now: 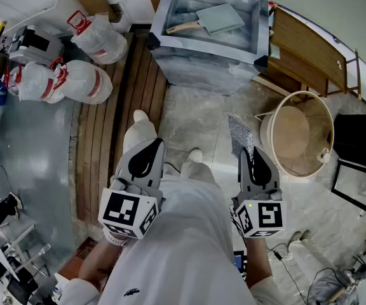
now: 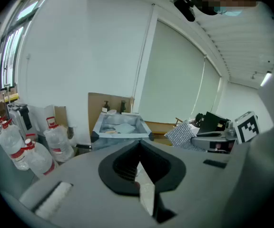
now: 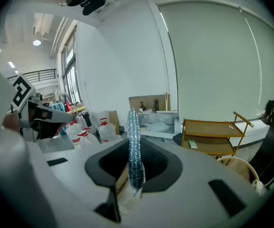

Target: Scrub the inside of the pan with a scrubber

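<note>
Still well ahead, the pan lies in the tub, nearer the right gripper, whose jaws pinch the scrubber; the left gripper has its jaws pressed together, empty.

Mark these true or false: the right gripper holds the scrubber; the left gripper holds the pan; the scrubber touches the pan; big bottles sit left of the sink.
1. The right gripper holds the scrubber. True.
2. The left gripper holds the pan. False: its jaws are shut on nothing, and the pan lies in the sink.
3. The scrubber touches the pan. False: it is held well short of the sink.
4. Big bottles sit left of the sink in the head view. True.
</note>
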Tool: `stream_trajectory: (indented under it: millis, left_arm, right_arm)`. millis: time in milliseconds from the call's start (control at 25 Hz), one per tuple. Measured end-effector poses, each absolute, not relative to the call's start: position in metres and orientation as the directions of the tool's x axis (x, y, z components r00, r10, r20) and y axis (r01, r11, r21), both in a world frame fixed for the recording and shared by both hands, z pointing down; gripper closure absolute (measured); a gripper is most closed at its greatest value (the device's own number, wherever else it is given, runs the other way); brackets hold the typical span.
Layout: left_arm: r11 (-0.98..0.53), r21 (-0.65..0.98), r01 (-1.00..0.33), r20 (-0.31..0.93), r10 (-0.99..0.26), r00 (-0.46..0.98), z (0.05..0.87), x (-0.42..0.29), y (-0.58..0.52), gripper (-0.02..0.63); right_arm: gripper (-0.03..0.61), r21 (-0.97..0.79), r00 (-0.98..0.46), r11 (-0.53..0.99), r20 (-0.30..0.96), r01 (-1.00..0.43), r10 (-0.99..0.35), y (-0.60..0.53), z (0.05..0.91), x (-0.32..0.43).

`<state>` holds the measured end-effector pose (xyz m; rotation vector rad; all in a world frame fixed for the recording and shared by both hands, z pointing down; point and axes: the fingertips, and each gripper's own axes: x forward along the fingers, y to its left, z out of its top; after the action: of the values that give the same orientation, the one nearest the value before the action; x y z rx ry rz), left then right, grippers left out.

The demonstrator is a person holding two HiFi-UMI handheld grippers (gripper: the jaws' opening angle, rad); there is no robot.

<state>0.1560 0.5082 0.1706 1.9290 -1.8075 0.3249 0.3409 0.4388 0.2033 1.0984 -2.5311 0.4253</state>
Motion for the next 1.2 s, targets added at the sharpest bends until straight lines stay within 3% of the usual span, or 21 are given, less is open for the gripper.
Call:
stream_trajectory:
  millis: [320, 800, 1200]
  left_arm:
    - [-0.011, 0.193, -0.981, 0.468, -0.878, 0.102, 0.161, 0.182, 0.539, 0.62]
    - [-0.121, 0.173, -0.978, 0.469, -0.863, 0.189, 0.155, 0.217, 0.506, 0.62]
    - [-0.132, 0.217, -0.967, 0.47, -0.855, 0.222, 0.162, 0.186, 0.438, 0.62]
  right_arm:
    - [0.52, -0.115, -0.657, 0.675, 0.396, -0.729, -0.642, 0.47, 0.188, 0.36]
    - [0.52, -0.174, -0.606, 0.588, 0.367, -0.79, -0.706, 0.449, 0.181, 0.399]
    - [0.52, -0.173, -0.589, 0.572, 0.389, -0.802, -0.708, 0.386, 0.183, 0.368]
